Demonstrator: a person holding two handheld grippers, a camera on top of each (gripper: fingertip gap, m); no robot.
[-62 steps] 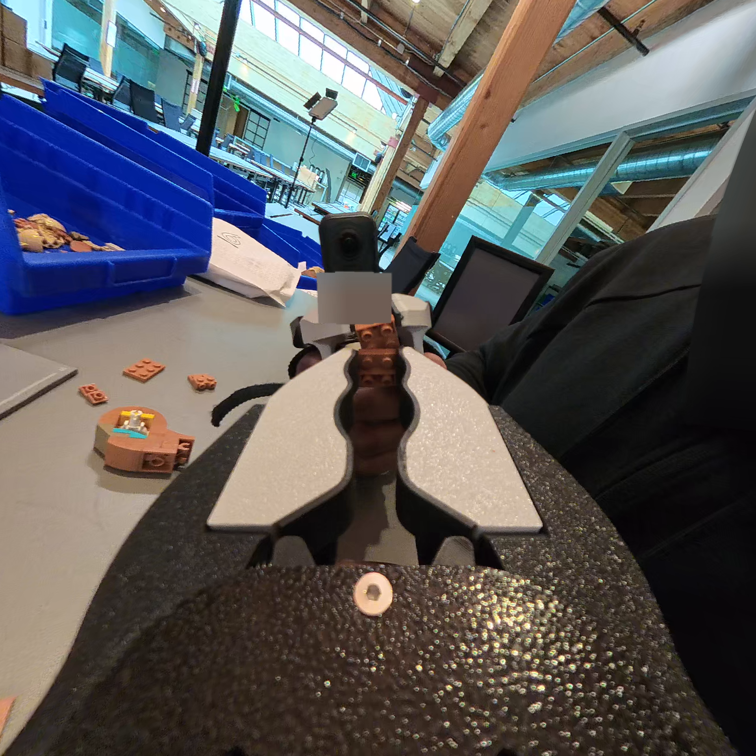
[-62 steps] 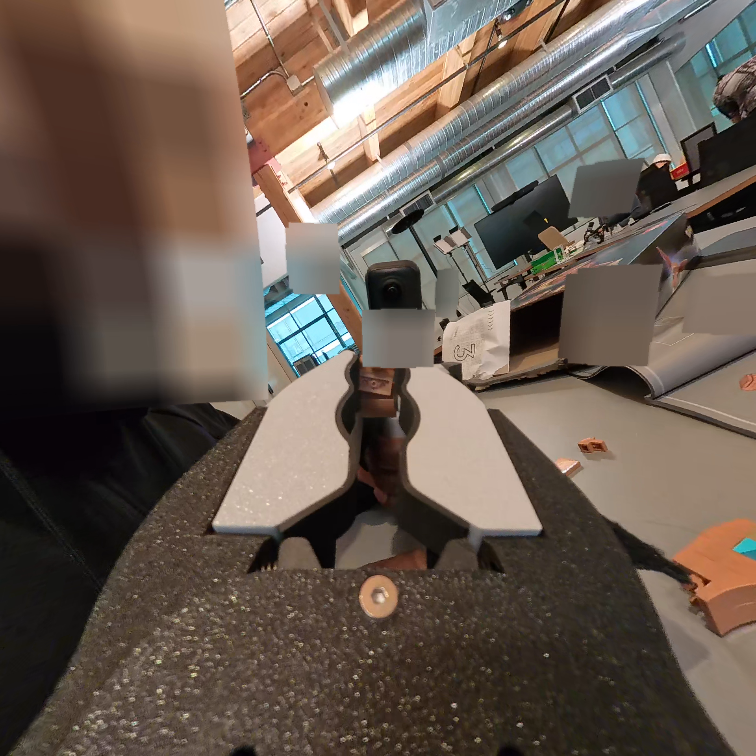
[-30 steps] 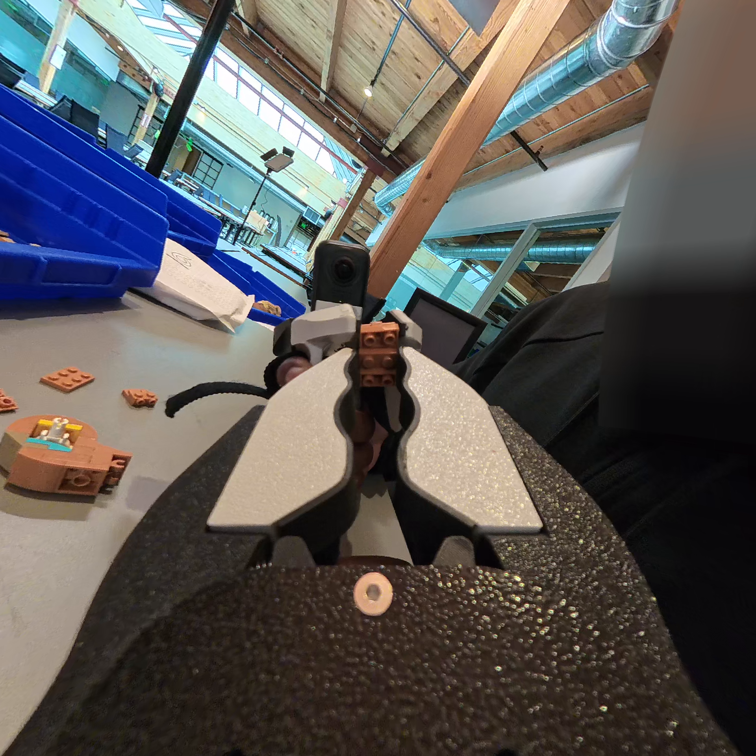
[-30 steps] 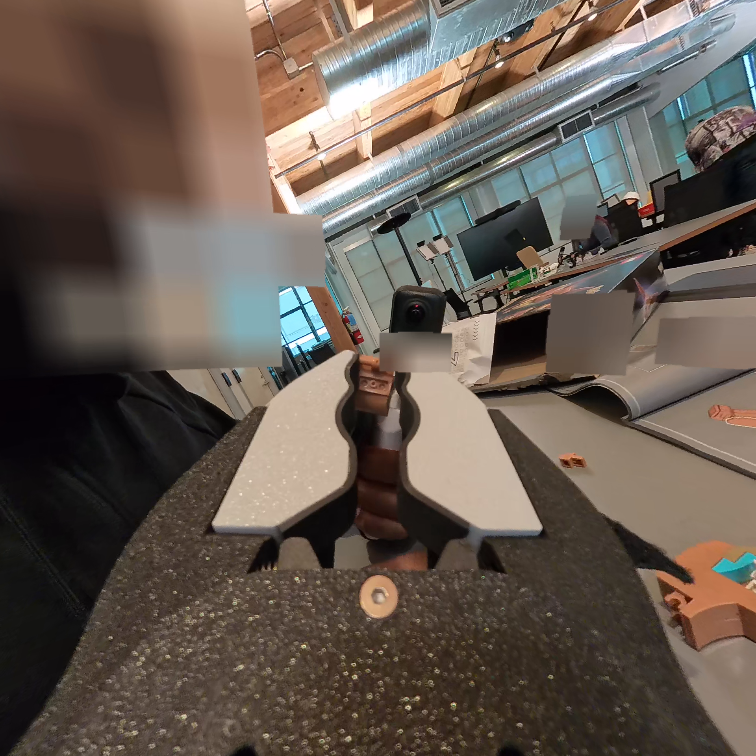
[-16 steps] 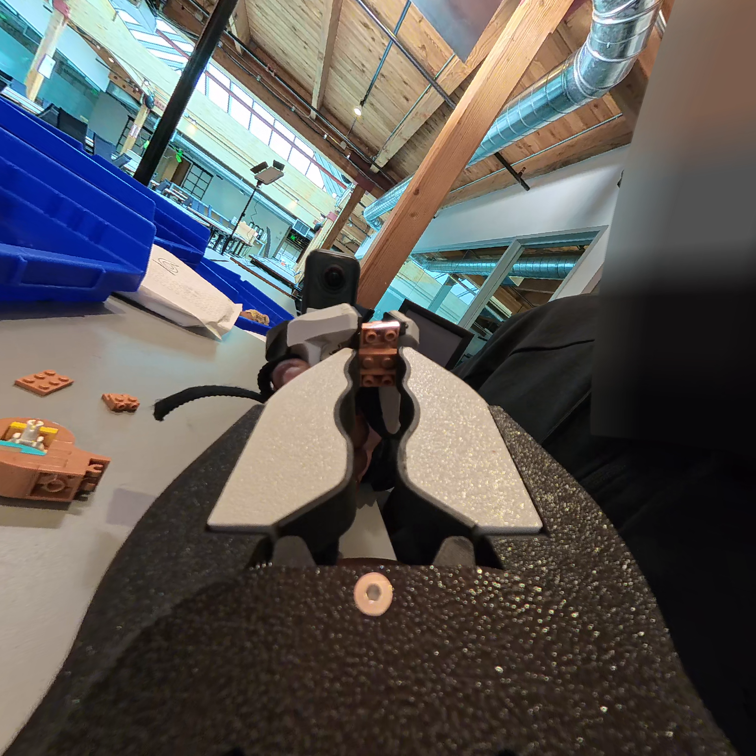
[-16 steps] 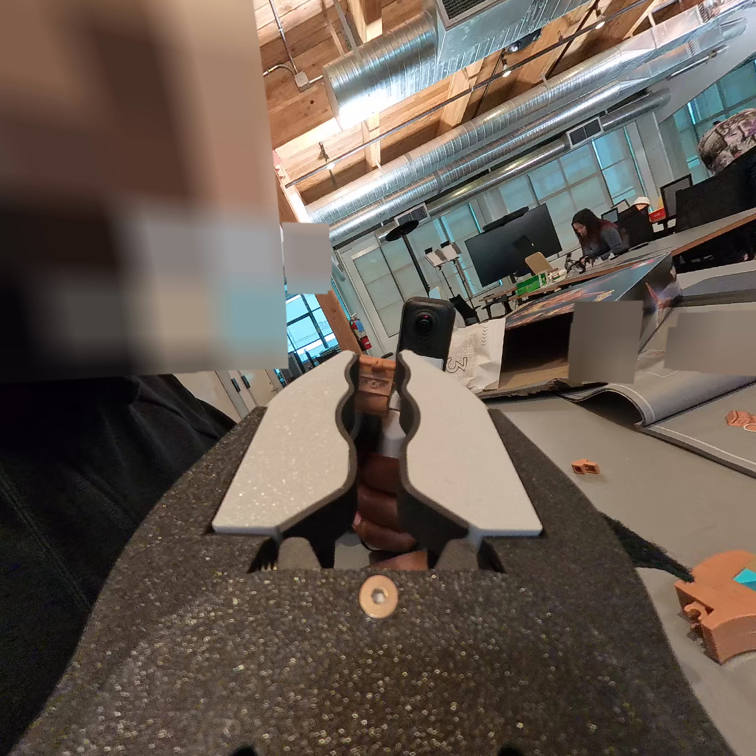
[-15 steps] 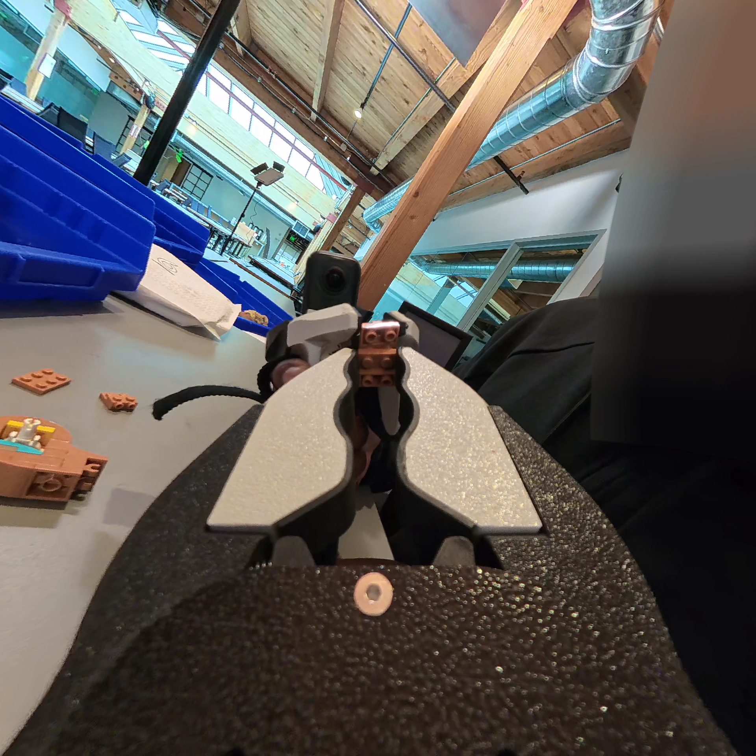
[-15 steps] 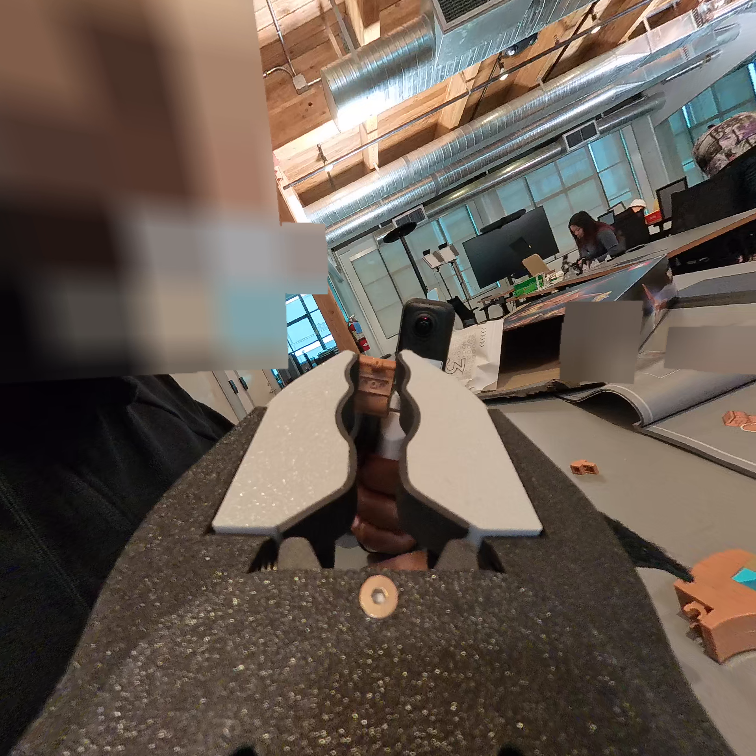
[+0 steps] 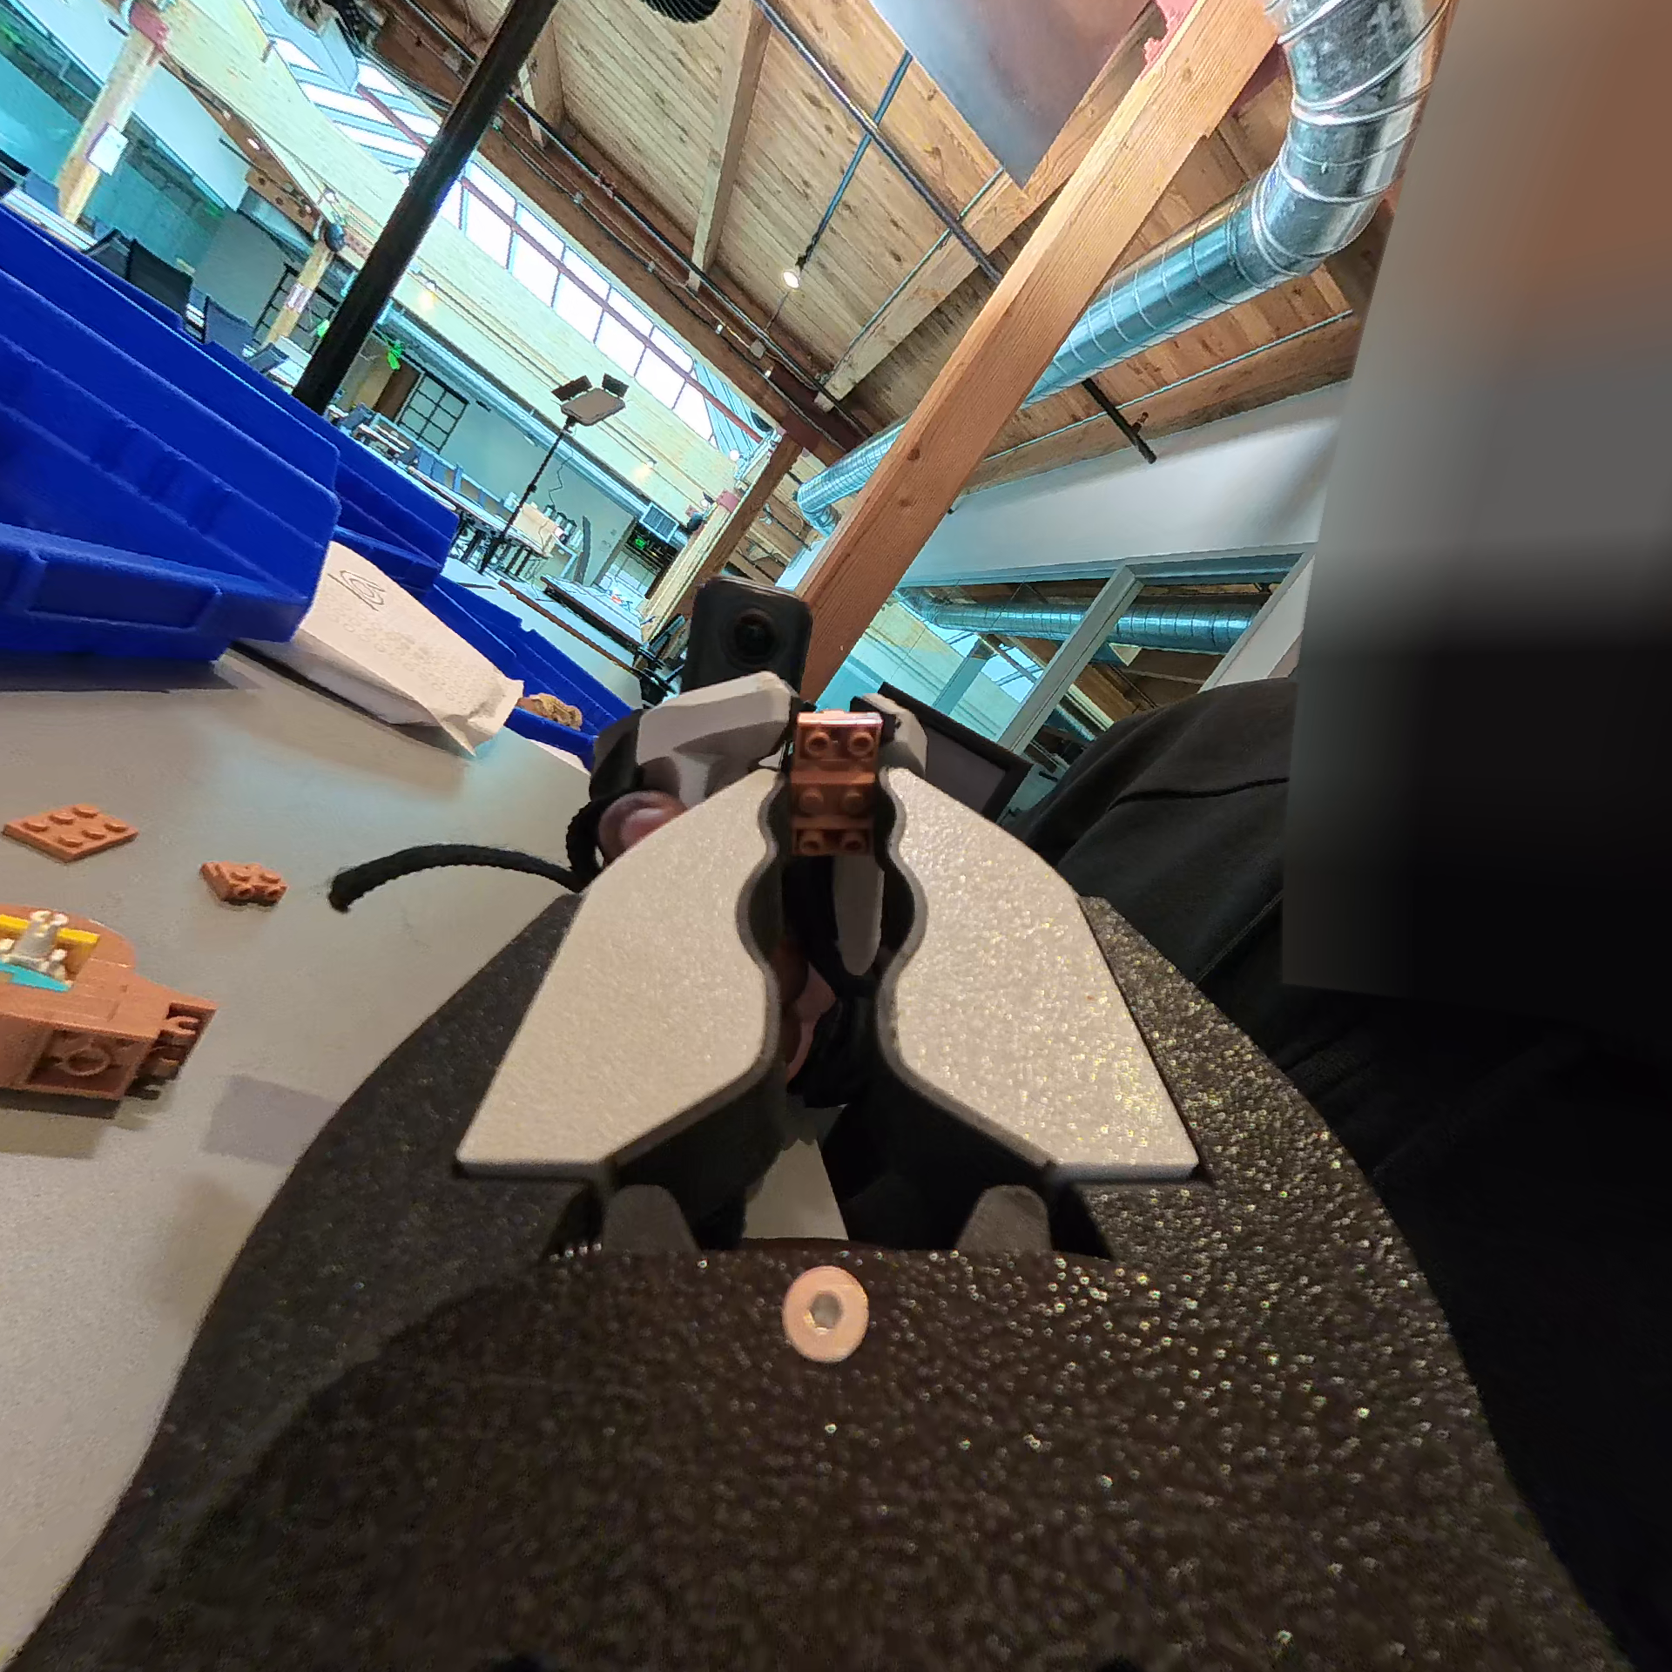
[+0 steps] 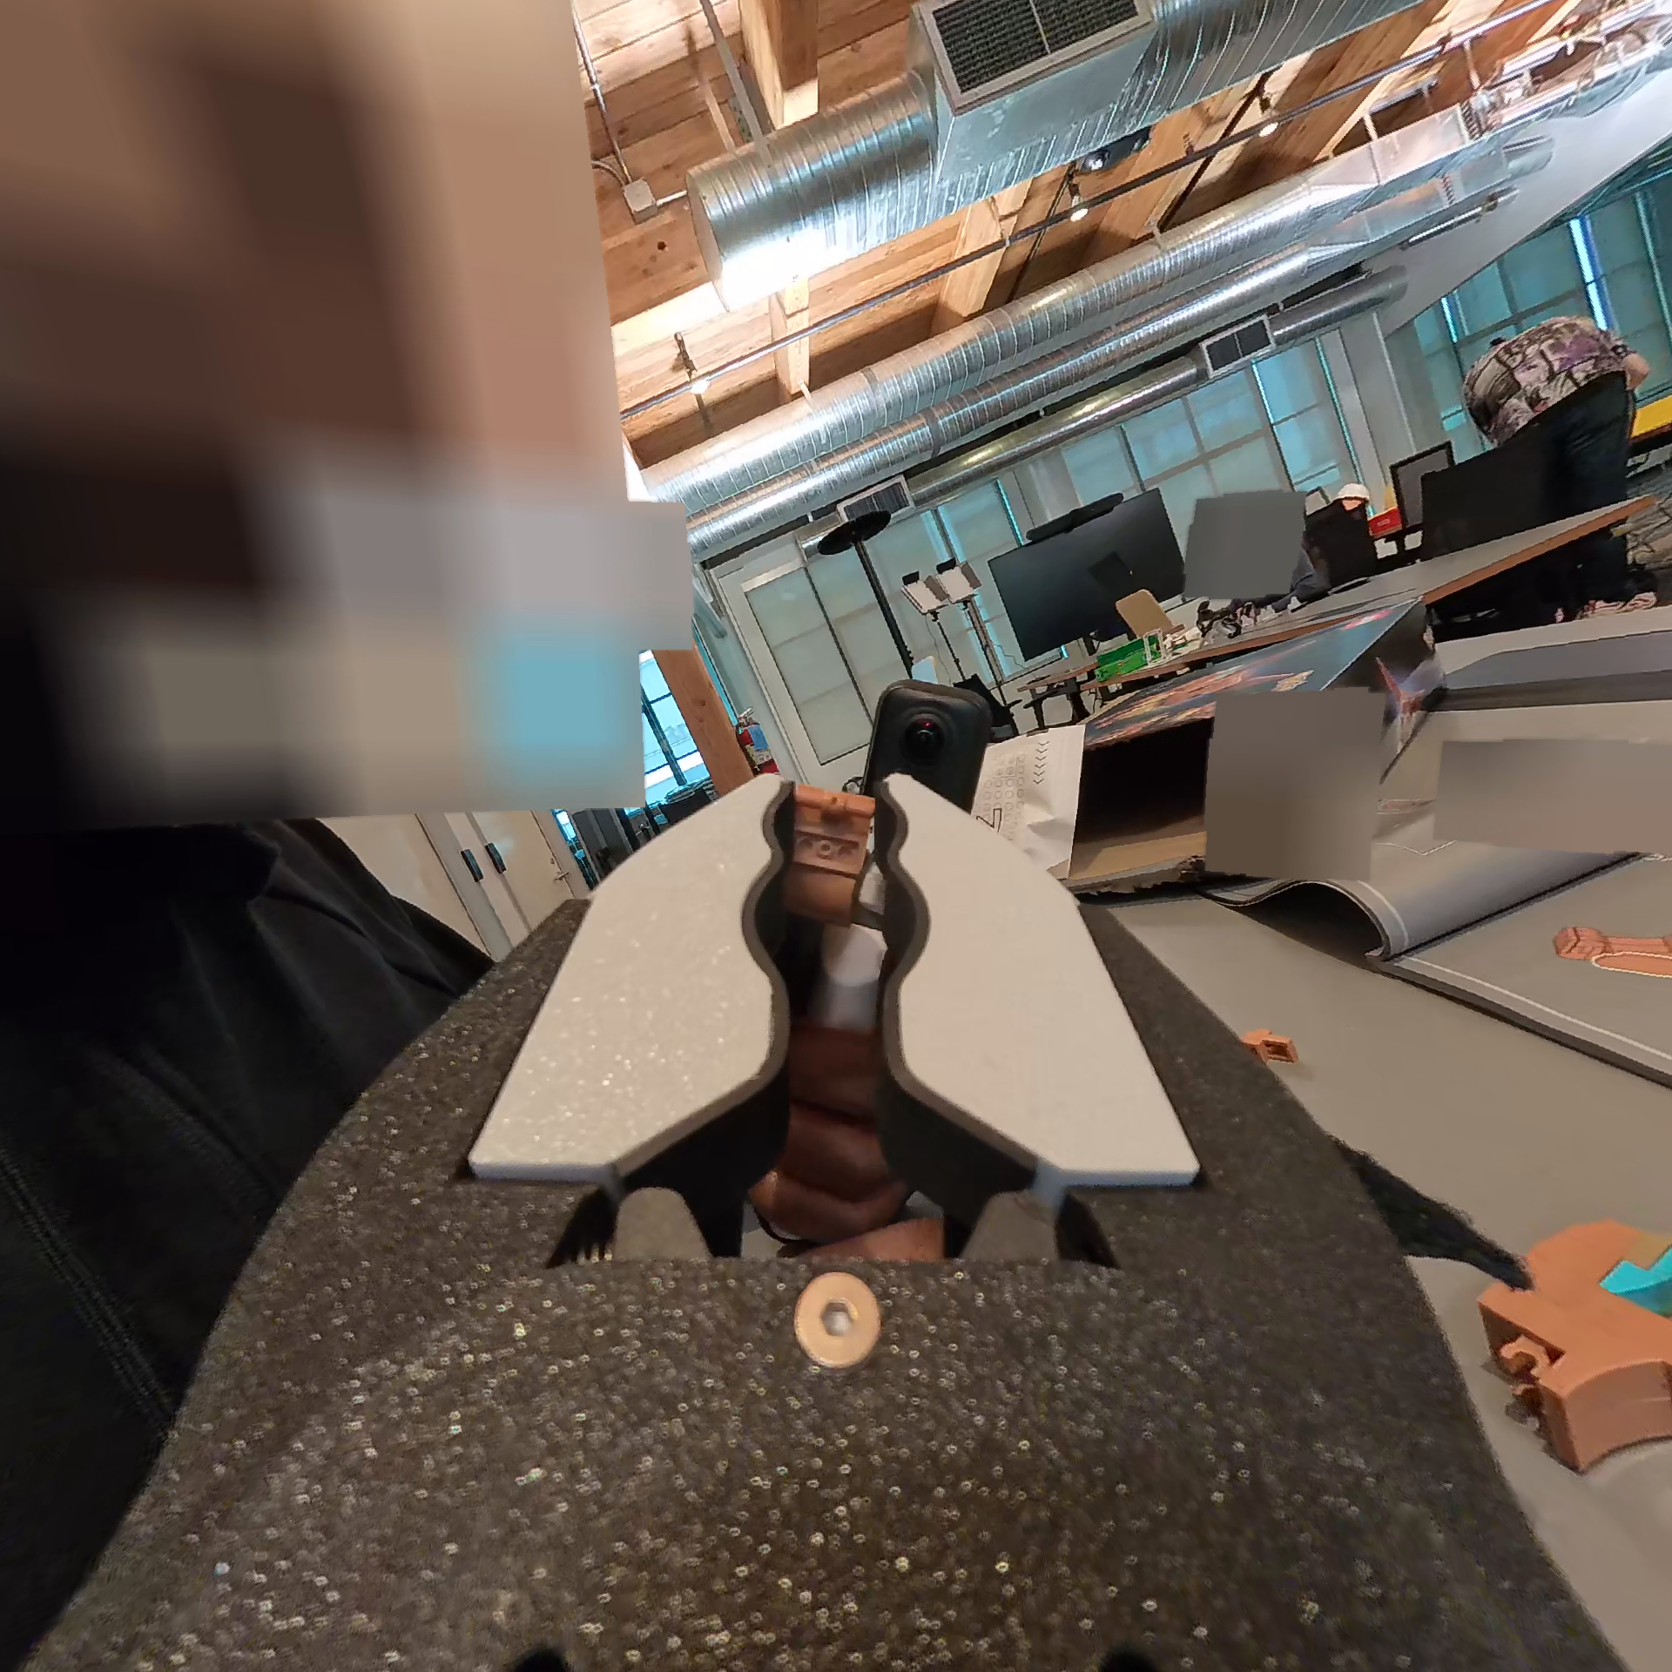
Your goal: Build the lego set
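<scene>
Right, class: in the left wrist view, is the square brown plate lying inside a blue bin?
No, the square brown plate lies on the grey table, in front of the blue bin.

Bright daylight from windows (image 10: 1176, 470) ahead; ceiling lamp glare, soft tabletop shadows, edges bent by wide-angle lenses.

The two grippers face each other nose to nose, so neither can go straight ahead, while the grey table (image 9: 271, 905) has open room between the small brown bricks (image 9: 242, 882), the brown model (image 9: 81, 1022) and the blue bins (image 9: 181, 543).
</scene>
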